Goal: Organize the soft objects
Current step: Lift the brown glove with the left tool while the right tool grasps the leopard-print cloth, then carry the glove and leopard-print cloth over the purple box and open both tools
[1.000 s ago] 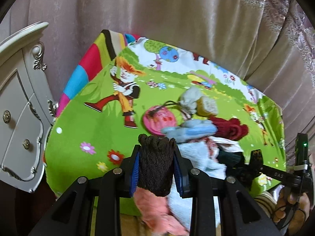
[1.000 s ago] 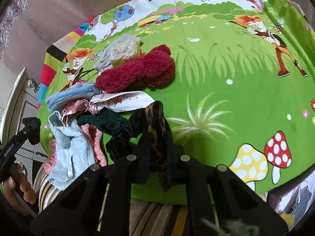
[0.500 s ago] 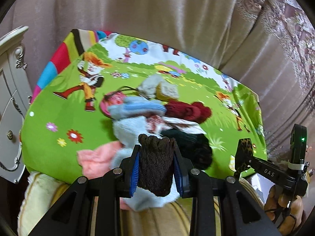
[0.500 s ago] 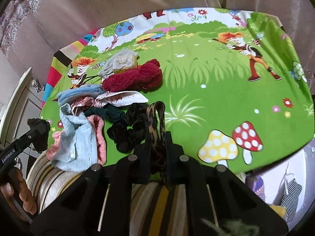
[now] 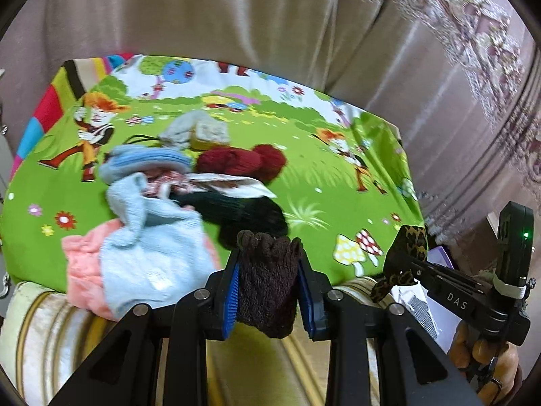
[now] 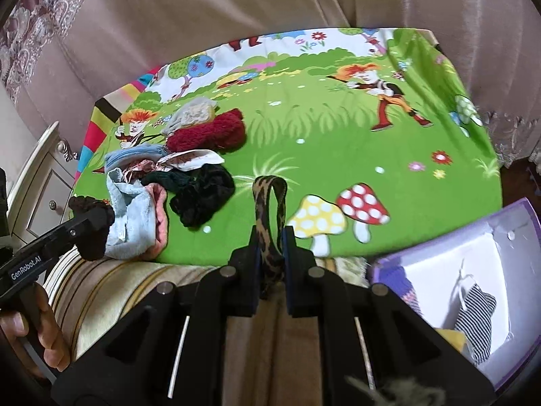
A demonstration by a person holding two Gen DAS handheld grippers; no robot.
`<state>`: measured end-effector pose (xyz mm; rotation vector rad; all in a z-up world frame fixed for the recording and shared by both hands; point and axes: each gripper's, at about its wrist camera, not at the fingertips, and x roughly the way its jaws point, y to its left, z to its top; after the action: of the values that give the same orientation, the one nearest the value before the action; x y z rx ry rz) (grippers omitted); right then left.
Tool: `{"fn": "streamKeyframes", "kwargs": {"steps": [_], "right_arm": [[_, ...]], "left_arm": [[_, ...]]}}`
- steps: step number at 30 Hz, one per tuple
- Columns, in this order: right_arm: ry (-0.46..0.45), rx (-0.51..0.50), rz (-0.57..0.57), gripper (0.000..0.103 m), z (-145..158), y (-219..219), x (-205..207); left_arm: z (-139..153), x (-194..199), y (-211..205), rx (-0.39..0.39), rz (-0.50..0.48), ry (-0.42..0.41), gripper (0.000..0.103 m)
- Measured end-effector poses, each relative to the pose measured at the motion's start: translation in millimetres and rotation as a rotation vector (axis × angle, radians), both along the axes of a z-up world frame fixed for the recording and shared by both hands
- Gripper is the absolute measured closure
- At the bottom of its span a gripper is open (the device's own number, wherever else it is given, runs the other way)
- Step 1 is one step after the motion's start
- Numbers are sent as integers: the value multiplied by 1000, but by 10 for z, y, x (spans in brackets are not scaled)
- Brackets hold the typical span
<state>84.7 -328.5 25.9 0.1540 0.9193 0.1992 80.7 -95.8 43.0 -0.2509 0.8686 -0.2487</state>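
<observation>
The left gripper points steeply down over the near edge of the bed, its blue pads clamped on a dark brown knitted sock that stands up between them and hangs below. The right gripper tilts down likewise, jaws pressed together on a leopard-print band whose loop rises above the fingertips. A hand grips the left tool's handle at the lower left of the right wrist view.

A green cartoon sheet with mushrooms and flowers covers the bed, a striped mattress edge showing beneath; beige curtains hang behind, and a white cabinet stands to the left.

On the sheet lies a pile of soft things: a light blue cloth over a pink one, a dark green-black item, a dark red fuzzy piece. A purple box holding a striped sock sits off the bed's right corner
</observation>
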Motion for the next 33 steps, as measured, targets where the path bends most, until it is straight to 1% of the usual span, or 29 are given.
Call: {"fn": "streamKeyframes", "kwargs": {"steps": [9,20,25,33], "right_arm": [[-10,-17,-90,89,39,-513,-250],[-43,-103,-232,89,176,-1134,-503],[-53,-141,-276,89,211,-1303,-573],[-59,-195,-339,89,232,-1478,-631]], "left_arm": [[30,-86,-483,-9,-92,7,72],[21,-137,-1273,-37,-273,39,72],[-2,-196,-1652,-39,-365,52,72],[-41,-273,-2079,-44,-478,71,72]]}}
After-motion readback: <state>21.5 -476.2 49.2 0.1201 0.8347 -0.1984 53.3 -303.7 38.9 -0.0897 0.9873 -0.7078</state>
